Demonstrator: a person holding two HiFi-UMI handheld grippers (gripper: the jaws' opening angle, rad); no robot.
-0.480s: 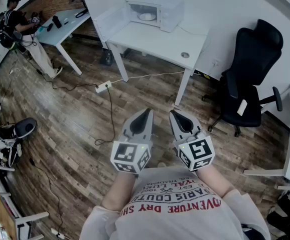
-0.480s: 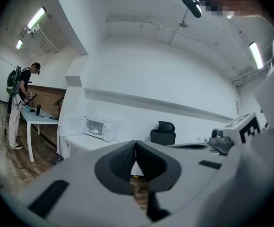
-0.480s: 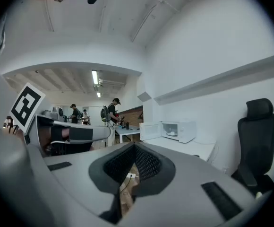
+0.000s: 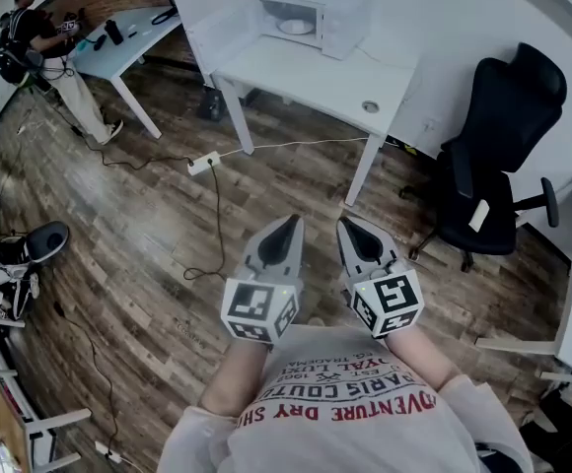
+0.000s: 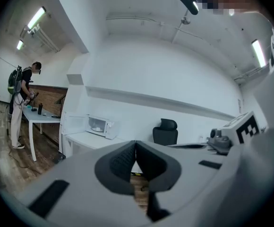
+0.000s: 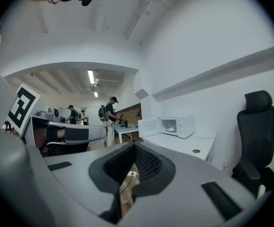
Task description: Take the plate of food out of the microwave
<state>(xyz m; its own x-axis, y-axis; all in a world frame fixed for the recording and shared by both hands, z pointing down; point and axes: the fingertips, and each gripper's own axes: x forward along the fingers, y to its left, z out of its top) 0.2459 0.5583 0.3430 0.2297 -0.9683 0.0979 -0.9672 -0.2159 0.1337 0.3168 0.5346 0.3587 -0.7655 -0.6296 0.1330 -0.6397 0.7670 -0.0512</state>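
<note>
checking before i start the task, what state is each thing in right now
microwave door, open
plate, inside the microwave, not yet taken out
left gripper, shut, nothing between its jaws
right gripper, shut, nothing between its jaws
office chair, upright, nobody in it

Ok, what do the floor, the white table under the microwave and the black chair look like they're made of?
The floor: brown wood or wood-look planks, going by grain streaks and plank seams, slight sheen. The table: smooth white top, probably laminate or painted board; no grain shows. The chair: black, matt, likely fabric or mesh with plastic parts; too small to tell.
</note>
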